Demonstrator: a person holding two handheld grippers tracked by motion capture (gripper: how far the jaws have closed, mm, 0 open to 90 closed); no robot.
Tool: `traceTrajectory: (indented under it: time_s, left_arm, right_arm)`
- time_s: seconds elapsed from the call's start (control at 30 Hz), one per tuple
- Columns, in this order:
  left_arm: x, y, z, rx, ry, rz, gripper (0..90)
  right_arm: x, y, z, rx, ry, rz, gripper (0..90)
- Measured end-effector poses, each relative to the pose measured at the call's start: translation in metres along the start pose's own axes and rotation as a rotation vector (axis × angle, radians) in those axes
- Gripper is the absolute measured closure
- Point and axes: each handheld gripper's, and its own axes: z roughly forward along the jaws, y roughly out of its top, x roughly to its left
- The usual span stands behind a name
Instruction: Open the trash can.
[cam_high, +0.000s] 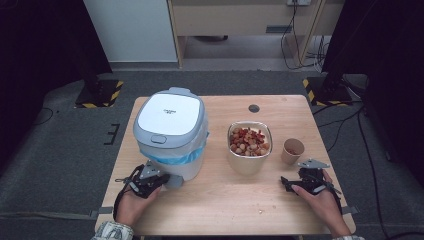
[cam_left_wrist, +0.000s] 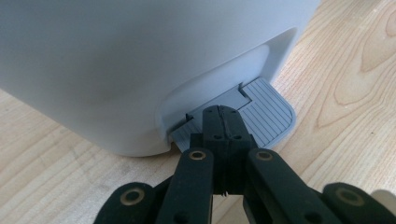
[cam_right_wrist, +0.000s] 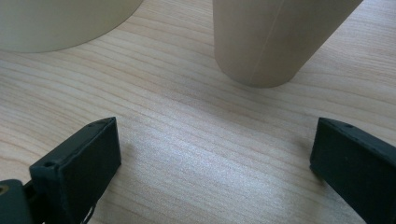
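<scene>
Left gripper view: left gripper (cam_left_wrist: 223, 112) closed, tips on ribbed grey pedal (cam_left_wrist: 268, 114) of smooth white bin (cam_left_wrist: 140, 60) | high view: round paper cup (cam_high: 292, 150) at 3 o'clock | right gripper (cam_right_wrist: 212, 154) open over woodgrain table (cam_right_wrist: 187, 140)

Wooden table (cam_high: 220, 200); at centre, square metal bowl (cam_high: 249, 162) heaped with reddish and pale snack pieces (cam_high: 248, 141); just right of it, small paper cup (cam_high: 292, 151). Beyond, grey floor (cam_high: 65, 145).

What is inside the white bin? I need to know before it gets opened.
The white bin has its lid shut, so its contents are hidden. A blue bag liner shows folded out below the lid. The left gripper, jaws shut, rests at the grey pedal.
</scene>
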Motion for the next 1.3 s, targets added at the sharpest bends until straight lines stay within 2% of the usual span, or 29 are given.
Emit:
traceTrajectory:
  time_s: [0.2, 0.23, 0.6, 0.93, 1.03, 1.3]
  left_arm:
    - [0.001, -0.001, 0.001, -0.003, -0.005, -0.01, 89.9]
    - [-0.001, -0.001, 0.001, 0.005, 0.006, 0.006, 89.9]
    - [-0.002, 0.0, 0.002, 0.012, 0.01, 0.004, 89.9]
    - [-0.003, 0.0, 0.005, 0.041, 0.014, 0.016, 89.9]
    - [-0.003, -0.001, 0.009, 0.063, 0.014, 0.035, 89.9]
    - [-0.002, -0.001, 0.011, 0.069, 0.009, 0.028, 89.9]
  right_arm:
    - [0.0, 0.0, 0.0, 0.0, 0.001, 0.001, 2.1]
    - [0.0, 0.0, 0.0, 0.0, 0.001, 0.001, 2.1]
    - [0.0, 0.0, 0.0, 0.0, 0.0, -0.001, 2.1]
    - [0.0, 0.0, 0.0, 0.0, 0.001, -0.001, 2.1]
    - [0.0, 0.0, 0.0, 0.001, 0.001, 0.001, 2.1]
    - [0.0, 0.0, 0.0, 0.001, -0.006, 0.005, 2.0]
